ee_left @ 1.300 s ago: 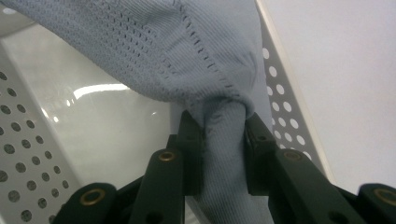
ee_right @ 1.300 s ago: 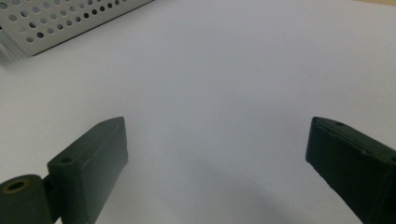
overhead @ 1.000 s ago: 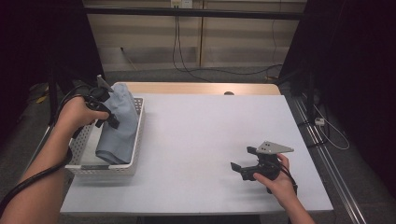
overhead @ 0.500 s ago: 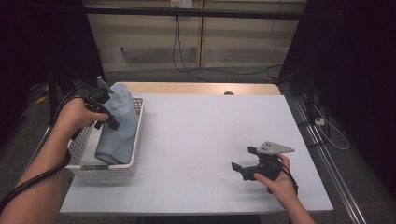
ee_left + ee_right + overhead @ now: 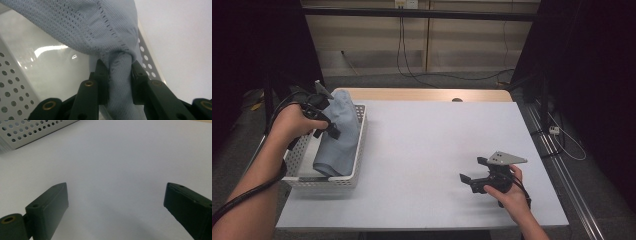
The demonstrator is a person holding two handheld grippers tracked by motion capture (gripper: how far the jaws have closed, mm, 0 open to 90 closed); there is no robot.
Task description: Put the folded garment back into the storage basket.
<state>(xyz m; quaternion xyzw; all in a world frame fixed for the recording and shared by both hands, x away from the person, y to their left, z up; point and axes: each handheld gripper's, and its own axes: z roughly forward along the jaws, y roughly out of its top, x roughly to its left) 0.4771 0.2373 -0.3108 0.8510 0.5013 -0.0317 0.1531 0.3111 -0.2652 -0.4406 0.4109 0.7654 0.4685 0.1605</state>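
Observation:
A pale blue knitted cloth [image 5: 340, 131] hangs half lifted out of a white perforated basket [image 5: 353, 172] at the table's left side. My left gripper [image 5: 330, 128] is shut on a bunched fold of that cloth [image 5: 119, 75], whose upper part spreads above the jaws. The basket's shiny floor [image 5: 50, 72] shows below. My right gripper [image 5: 473, 175] rests low over the white table at the front right, jaws wide apart with nothing between them [image 5: 116, 195].
The basket's perforated wall [image 5: 30, 130] lies far off at the top left of the right gripper view. White tabletop [image 5: 437, 140] spreads between the basket and the right hand. Cables run on the floor behind the table.
The left gripper has lifted the cloth slightly and shifted it a little toward the basket's right wall. The right gripper has stayed where it was.

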